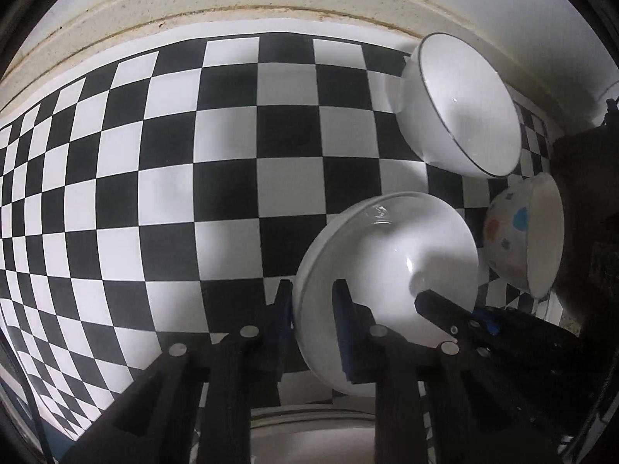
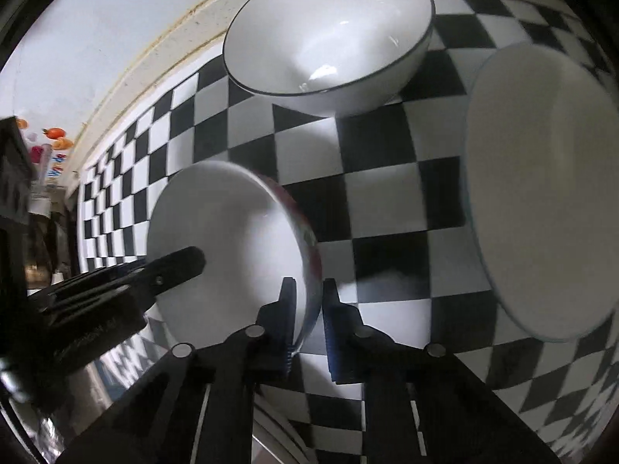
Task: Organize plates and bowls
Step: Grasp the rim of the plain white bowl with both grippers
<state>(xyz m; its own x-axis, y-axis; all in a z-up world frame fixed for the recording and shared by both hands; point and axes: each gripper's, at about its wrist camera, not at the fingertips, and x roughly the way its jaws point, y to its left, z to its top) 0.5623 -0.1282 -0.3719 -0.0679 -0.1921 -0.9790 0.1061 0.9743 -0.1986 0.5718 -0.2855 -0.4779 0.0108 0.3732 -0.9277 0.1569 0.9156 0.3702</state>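
Left wrist view first: your left gripper point(image 1: 312, 295) is pinched down narrow on the near rim of the white bowl point(image 1: 387, 255), one pad outside the wall and one inside. That bowl sits in front of the black-rimmed bowl point(image 1: 456, 108), a little apart from it, on the checkered mat point(image 1: 174, 154). The patterned bowl point(image 1: 518, 232) is also in front of the black-rimmed bowl, just to the right of your white one. A finger of your right gripper point(image 1: 435, 303) pokes into the white bowl from the side away from your left pads.

Right wrist view: the right gripper point(image 2: 309, 294) is narrow too, with the white bowl's point(image 2: 224, 239) rim between its pads. The outer pad looks barely on, so I'd call it a light hold. There's a reddish mark on the outer wall here. The black-rimmed bowl point(image 2: 329, 38) stands beyond it, and a big pale dish point(image 2: 541, 193) is right of and nearer than that bowl; it's blurred, and I can't tell which dish it is.

So I reckon you've got one bowl by two points on its rim. To do this bit well, lift with both hands together and keep the rim level so neither pad slides off the glaze. Go straight up before you head sideways, because the patterned bowl is close. Don't squeeze harder; just keep the pull even
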